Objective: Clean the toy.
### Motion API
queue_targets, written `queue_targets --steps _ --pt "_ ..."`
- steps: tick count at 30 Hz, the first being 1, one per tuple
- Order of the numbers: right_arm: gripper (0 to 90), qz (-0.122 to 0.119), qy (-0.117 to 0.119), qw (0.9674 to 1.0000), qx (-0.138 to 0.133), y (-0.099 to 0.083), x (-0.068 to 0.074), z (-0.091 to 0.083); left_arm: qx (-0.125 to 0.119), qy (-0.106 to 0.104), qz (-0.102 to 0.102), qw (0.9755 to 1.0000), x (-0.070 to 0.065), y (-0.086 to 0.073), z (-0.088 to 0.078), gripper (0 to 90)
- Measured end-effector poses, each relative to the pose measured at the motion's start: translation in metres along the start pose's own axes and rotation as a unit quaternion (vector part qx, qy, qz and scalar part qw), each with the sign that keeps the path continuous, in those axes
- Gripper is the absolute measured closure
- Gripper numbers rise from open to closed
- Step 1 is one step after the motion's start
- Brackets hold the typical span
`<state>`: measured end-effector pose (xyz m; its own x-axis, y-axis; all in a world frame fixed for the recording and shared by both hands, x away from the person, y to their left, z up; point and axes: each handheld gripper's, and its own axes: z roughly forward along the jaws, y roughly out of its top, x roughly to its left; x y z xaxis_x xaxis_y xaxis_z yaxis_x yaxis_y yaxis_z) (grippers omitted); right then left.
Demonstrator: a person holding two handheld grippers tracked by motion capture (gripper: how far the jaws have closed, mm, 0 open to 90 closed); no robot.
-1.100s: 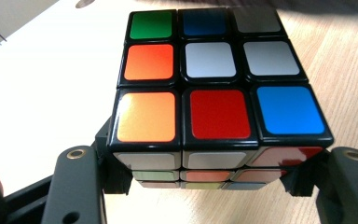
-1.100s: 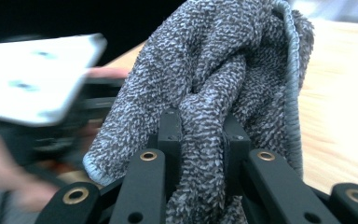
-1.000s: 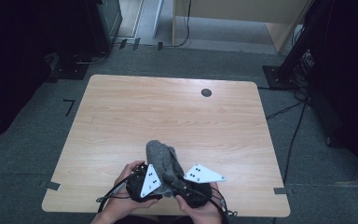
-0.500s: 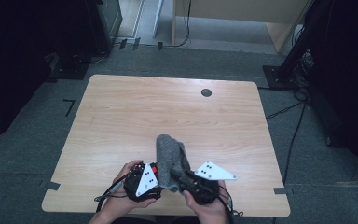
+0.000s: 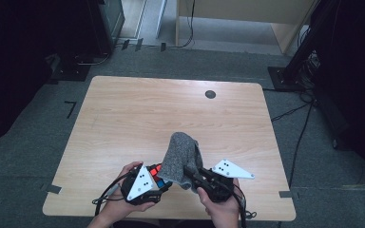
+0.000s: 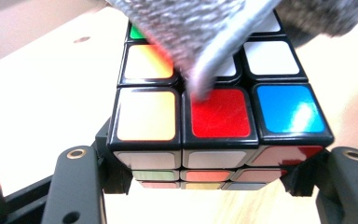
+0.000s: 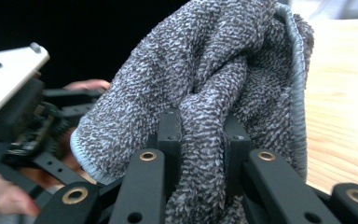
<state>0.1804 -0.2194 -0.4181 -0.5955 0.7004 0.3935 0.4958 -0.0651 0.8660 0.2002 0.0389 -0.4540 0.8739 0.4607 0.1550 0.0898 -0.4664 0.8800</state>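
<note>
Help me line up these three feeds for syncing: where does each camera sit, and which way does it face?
High view: fixed above the person's side, looking forward and down on the table; both hands show, left claw, right claw.
Left gripper view: rides the left claw, looking along its jaws at the clamped cube.
Right gripper view: rides the right claw, looking along its jaws at the pinched grey cloth.
Shared: the cloth draped over the cube.

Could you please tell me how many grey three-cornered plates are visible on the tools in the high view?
2. One plate sits on the left tool, beside the cube; the other plate sits on the right tool, right of the grey cloth.
</note>
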Motion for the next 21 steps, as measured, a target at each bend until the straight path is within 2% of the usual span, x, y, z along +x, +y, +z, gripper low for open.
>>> queue_targets --steps 1,3,5,7,10,12,15,18,20,21 --pt "75.9 0.000 0.000 1.0000 0.000 0.000 0.000 0.000 -0.014 -0.006 -0.003 0.9999 0.001 0.000 -0.002 34.2" --pt "76.1 0.014 0.033 0.9993 -0.003 -0.001 0.000 0.003 -0.037 -0.017 -0.008 0.9992 0.002 0.000 -0.006 34.1" --pt "76.5 0.025 0.068 0.9974 -0.005 -0.004 0.001 0.008 -0.055 -0.027 -0.010 0.9981 0.003 0.000 -0.009 34.1" --pt "76.6 0.042 0.081 0.9957 -0.015 -0.006 0.001 0.009 -0.066 -0.031 -0.014 0.9973 0.004 -0.001 -0.011 34.1" --pt "77.1 0.041 0.086 0.9953 -0.019 -0.009 0.001 0.011 -0.083 -0.030 -0.001 0.9961 0.003 0.000 -0.016 34.1" --pt "77.1 0.041 0.082 0.9956 -0.018 -0.011 0.000 0.012 -0.090 -0.031 0.002 0.9954 0.003 0.000 -0.018 34.1" --pt "77.2 0.037 0.061 0.9975 0.000 -0.014 -0.005 0.014 -0.095 -0.034 0.005 0.9949 0.003 0.001 -0.018 34.1" --pt "77.3 0.027 0.028 0.9985 0.039 -0.018 -0.010 0.017 -0.106 -0.042 0.003 0.9935 0.003 0.001 -0.019 34.1" --pt "77.3 0.011 0.005 0.9976 0.068 -0.020 -0.011 0.019 -0.118 -0.048 -0.002 0.9918 0.003 0.003 -0.020 34.1" --pt "77.2 0.005 -0.009 0.9977 0.067 -0.018 -0.011 0.016 -0.118 -0.048 0.001 0.9919 0.003 0.004 -0.020 34.1"
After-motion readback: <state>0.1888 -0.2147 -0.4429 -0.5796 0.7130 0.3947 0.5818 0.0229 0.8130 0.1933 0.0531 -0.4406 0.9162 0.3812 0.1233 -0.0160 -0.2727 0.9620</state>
